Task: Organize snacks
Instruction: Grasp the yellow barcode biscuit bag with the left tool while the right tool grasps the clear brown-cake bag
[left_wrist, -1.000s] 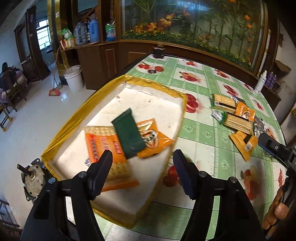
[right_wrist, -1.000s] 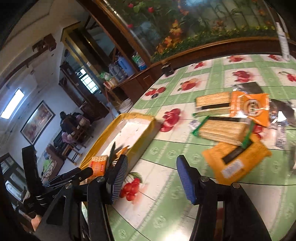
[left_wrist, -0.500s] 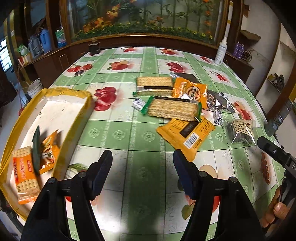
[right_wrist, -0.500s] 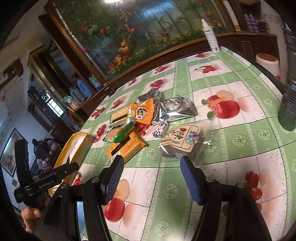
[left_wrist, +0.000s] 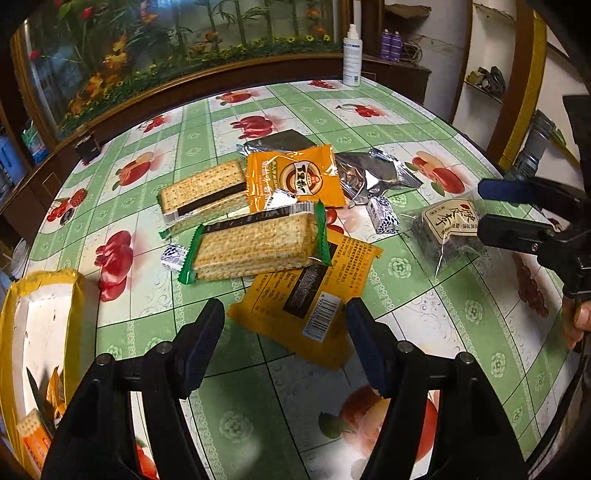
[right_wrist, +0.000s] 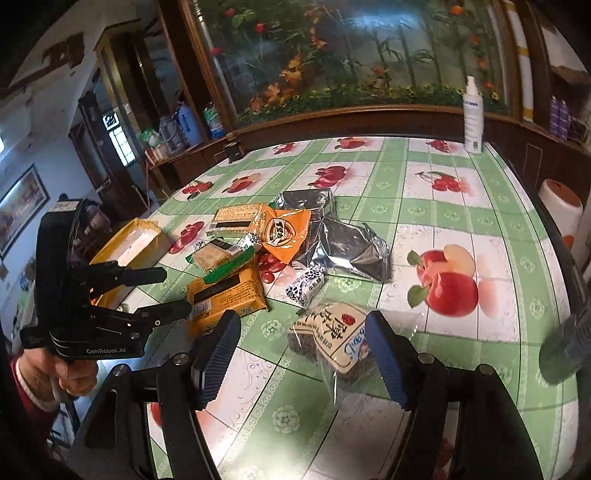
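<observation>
A white spray bottle (right_wrist: 473, 118) stands at the far edge of the green fruit-print tablecloth (right_wrist: 461, 206), with a small dark box-like object (right_wrist: 233, 150), too blurred to identify, and the planted glass display (right_wrist: 351, 55) behind.

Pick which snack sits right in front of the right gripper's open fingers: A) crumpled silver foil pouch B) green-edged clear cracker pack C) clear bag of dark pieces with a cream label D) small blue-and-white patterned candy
C: in the right wrist view the right gripper, its jaws opening with nothing pressed between them, frames the clear bag of dark pieces with a cream label on the table; the other snacks lie farther off.
</observation>
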